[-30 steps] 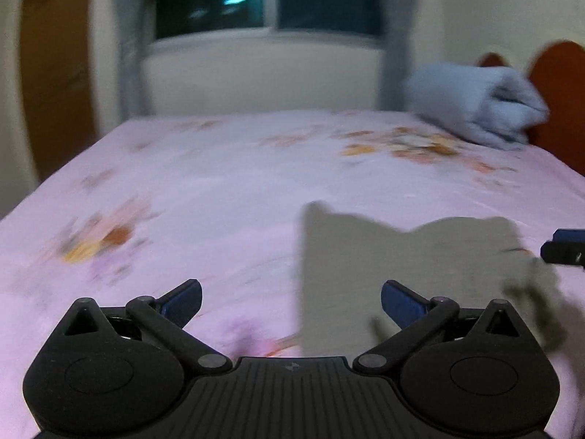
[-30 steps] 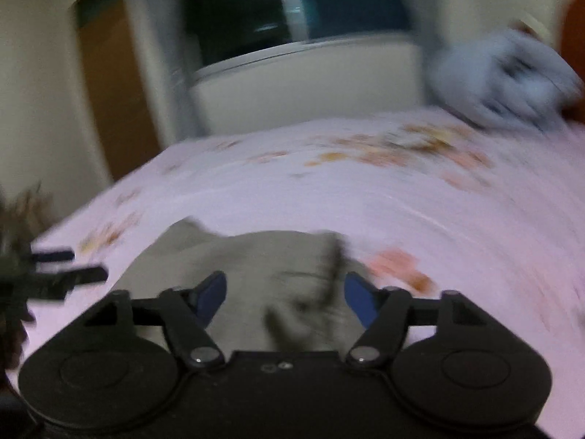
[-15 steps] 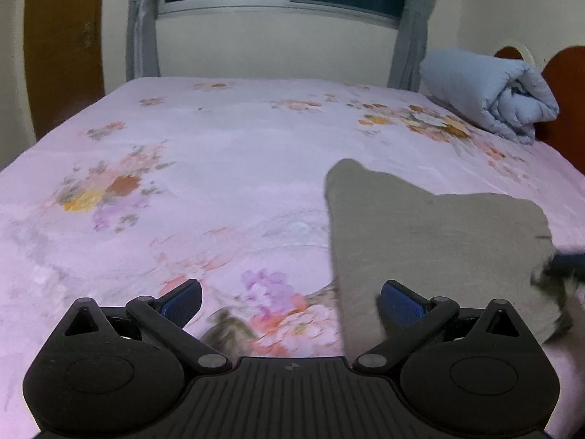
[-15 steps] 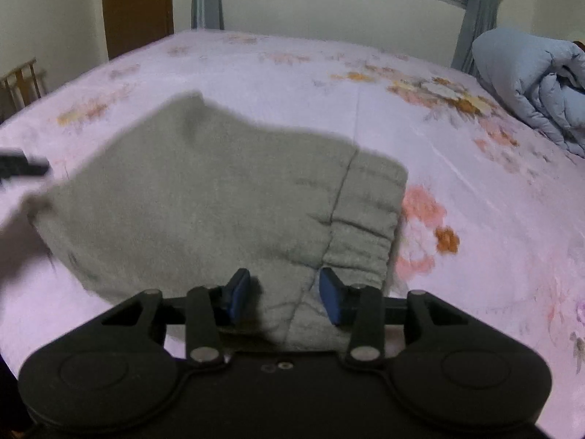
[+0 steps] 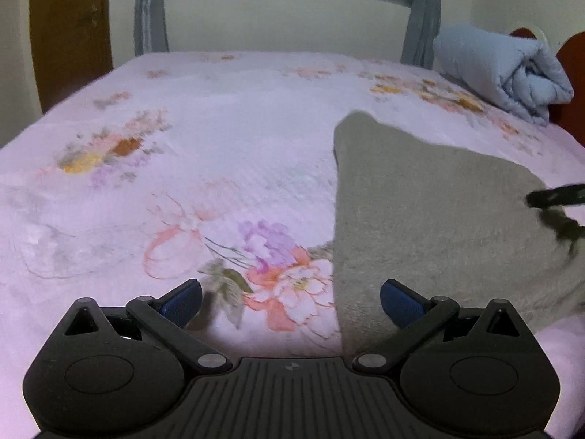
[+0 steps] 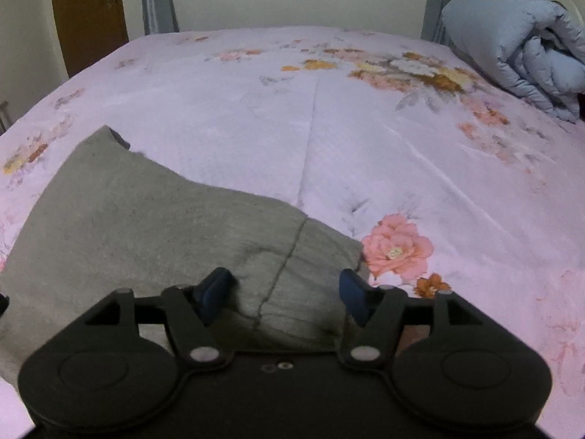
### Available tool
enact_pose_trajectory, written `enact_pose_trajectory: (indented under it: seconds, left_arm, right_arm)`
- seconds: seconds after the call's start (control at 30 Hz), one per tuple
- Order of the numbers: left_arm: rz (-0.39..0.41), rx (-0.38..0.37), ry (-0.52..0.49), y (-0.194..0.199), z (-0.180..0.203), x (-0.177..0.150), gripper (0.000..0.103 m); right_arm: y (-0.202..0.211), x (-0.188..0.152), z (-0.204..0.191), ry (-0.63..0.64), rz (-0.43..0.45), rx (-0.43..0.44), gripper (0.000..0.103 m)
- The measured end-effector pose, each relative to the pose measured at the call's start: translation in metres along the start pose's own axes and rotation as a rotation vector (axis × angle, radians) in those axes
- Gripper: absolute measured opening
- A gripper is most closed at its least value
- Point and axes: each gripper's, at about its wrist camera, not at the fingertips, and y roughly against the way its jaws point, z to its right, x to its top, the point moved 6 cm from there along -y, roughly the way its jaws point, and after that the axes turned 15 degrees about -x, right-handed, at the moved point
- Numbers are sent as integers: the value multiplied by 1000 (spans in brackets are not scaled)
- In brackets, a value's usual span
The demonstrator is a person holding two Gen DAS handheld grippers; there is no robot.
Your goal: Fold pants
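Observation:
Grey pants [image 5: 438, 219] lie folded flat on the pink flowered bed sheet [image 5: 219, 139]. My left gripper [image 5: 291, 301] is open and low over the sheet; the pants' left edge runs between its fingers, and the pads do not press the cloth. In the right wrist view the pants [image 6: 146, 226] spread to the left, with the waistband end and its seam [image 6: 292, 256] under my right gripper [image 6: 284, 294]. Its jaws are opening, the waistband lies between them, and the pads stand clear of it. The right gripper's blurred dark tip [image 5: 555, 197] shows at the pants' right end.
A rolled light-blue quilt [image 5: 504, 73] [image 6: 530, 55] lies at the far right against a red-brown headboard [image 5: 574, 84]. A window with grey curtains [image 5: 150, 11] backs the bed, and a brown wooden door [image 5: 69, 36] stands at the far left.
The pants came down and now lie flat on the sheet. Both grippers sank toward the bed. The right jaws narrowed around the waistband, then widened; the left stayed open.

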Motion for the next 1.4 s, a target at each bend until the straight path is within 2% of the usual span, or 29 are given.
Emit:
enact_pose_trajectory:
  seconds: [0.07,0.13,0.2,0.23,0.43,0.53,0.73,0.9,1.0,1.23,1.4]
  left_arm:
    - [25,-8,11,7,-7,1,103]
    - [32,-26,41,10,-14,4,103]
    - [40,-51,72,11,-19,9,103]
    - [45,-56,89,10,-20,12,103]
    - [51,-165,182,-10,-16,29,103]
    - [30,-179,209,-25,-12,29,103]
    - [29,-292,354,-48,-13,28,103]
    - [-10,-292,322,-71,-12,29,103]
    - [-13,-328,335,-82,-18,33,103]
    - [-15,-508,454,-98,-33,42,103]
    - [-57,-607,412,-110,-13,36,103]
  right_arm:
    - [26,-1,17,-75,62,50,58]
    - [45,-15,37,-201,63,139,60]
    - [53,-32,60,-340,44,197,73]
    - [55,-42,71,-398,26,209,75]
    - [35,-72,97,-609,-79,290,75]
    - [26,-77,91,-628,-113,324,75]
    - [5,-83,85,-709,-174,394,76]
    - [-9,-85,84,-722,-204,437,78]
    - [-14,-82,82,-717,-215,483,80]
    - [-19,-78,77,-712,-231,578,85]
    - [-23,-74,67,-711,-237,631,87]
